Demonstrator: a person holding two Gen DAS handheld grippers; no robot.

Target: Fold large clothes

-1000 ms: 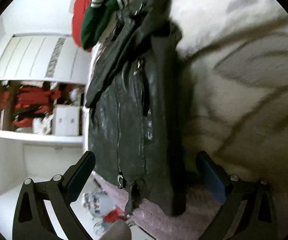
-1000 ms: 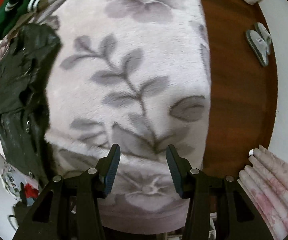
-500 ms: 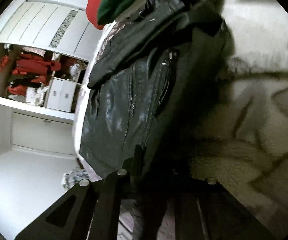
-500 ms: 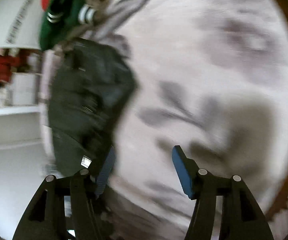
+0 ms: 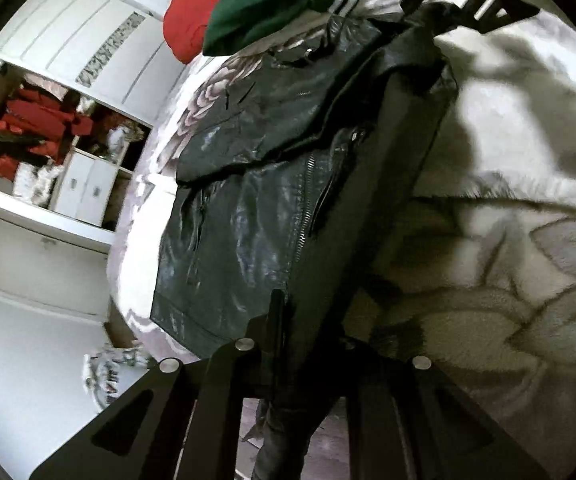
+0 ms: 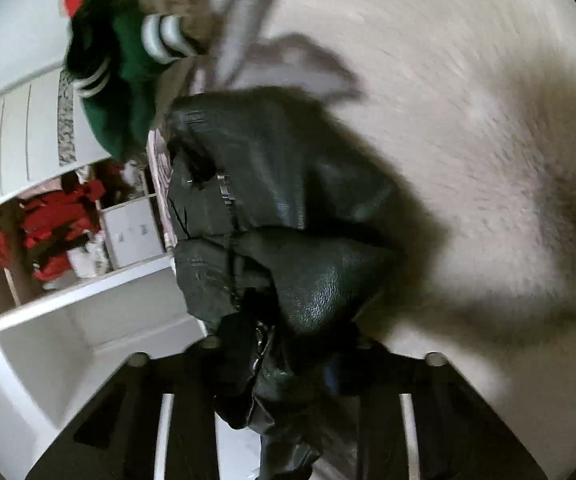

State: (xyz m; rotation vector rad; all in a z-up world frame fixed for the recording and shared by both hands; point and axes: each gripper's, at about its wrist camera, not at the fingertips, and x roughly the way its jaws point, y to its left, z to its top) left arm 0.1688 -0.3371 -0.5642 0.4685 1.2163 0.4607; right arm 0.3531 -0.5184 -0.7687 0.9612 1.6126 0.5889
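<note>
Black leather fills both of my wrist views: the jacket (image 5: 248, 216) lies on the bed, on a pale fleece blanket (image 5: 527, 280) printed with grey leaves and flowers, along the bed's edge nearest the white wardrobe (image 5: 48, 92). My left gripper (image 5: 307, 340) is pinched on the jacket's hem edge, the leather running up between its fingers and hanging down below them. My right gripper (image 6: 288, 344) is clamped on a bunched fold of the same jacket (image 6: 272, 216), with a zip showing just beside the grip; it also appears at the top of the left view, at the jacket's far end. Beyond the jacket, a green garment (image 5: 272, 12) with white-striped cuffs lies against a red one (image 5: 196, 20). Red clothes (image 6: 56, 220) sit on the open wardrobe shelf.
</note>
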